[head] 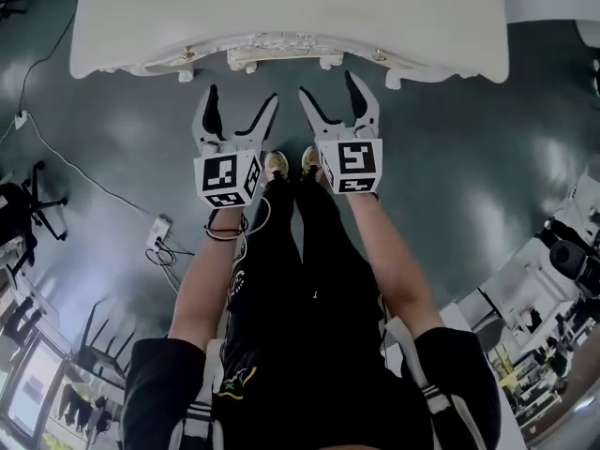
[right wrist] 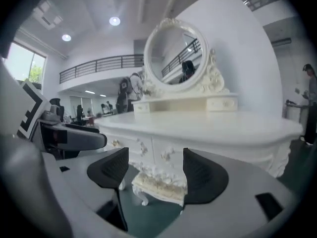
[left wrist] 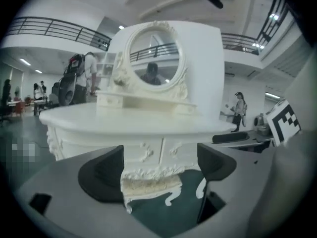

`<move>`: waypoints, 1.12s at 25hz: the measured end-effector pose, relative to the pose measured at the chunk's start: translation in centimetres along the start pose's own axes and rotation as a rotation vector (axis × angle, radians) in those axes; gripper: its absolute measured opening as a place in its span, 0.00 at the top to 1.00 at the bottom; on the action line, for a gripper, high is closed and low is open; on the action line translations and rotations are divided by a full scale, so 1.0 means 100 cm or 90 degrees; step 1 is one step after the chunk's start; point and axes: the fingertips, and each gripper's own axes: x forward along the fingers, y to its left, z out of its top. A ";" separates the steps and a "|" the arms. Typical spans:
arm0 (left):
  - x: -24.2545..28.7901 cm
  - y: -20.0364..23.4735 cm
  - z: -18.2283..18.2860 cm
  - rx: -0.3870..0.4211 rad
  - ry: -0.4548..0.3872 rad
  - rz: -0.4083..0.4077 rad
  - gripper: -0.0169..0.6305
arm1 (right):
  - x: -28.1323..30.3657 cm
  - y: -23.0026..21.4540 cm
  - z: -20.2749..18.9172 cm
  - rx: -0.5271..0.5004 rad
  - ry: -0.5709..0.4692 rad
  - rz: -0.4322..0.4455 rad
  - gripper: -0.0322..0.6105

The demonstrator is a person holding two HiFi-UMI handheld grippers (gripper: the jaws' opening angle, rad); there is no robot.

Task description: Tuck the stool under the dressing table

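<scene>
Left gripper: the left gripper, grey with black pads and a square-marker cube, has its jaws spread wide with nothing between them; it is held in the air just short of the table front.
Right gripper: the right gripper, of the same build, is also wide open and empty, close beside the left one and pointing the same way.
Stool: the white carved stool with a cream padded seat stands under the middle of the table. Seen from above, only its ornate front edge and two curled feet stick out past the table top. In the right gripper view it shows in the gap between the jaws, farther off and untouched.
Table: the white carved dressing table has a bare top, two small front drawers above the stool and an oval mirror in a scrolled frame at the back.
Floor: the dark green glossy floor carries a thin white cable at the left.
Person: two light-coloured shoes stand just behind the grippers, facing the table.
</scene>
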 end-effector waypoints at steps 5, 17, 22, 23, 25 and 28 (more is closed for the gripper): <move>-0.086 -0.051 0.171 0.073 -0.129 -0.083 0.24 | -0.097 0.021 0.169 -0.051 -0.125 0.034 0.39; -0.229 -0.114 0.370 0.204 -0.282 -0.219 0.79 | -0.252 0.095 0.374 -0.147 -0.314 0.107 0.69; -0.245 -0.114 0.377 0.192 -0.261 -0.260 0.92 | -0.264 0.112 0.387 -0.174 -0.314 0.131 0.92; -0.245 -0.112 0.378 0.194 -0.258 -0.267 0.93 | -0.263 0.114 0.389 -0.175 -0.314 0.135 0.92; -0.243 -0.111 0.381 0.203 -0.257 -0.277 0.93 | -0.261 0.116 0.391 -0.178 -0.313 0.139 0.92; -0.240 -0.116 0.384 0.213 -0.259 -0.289 0.93 | -0.257 0.113 0.391 -0.169 -0.307 0.146 0.92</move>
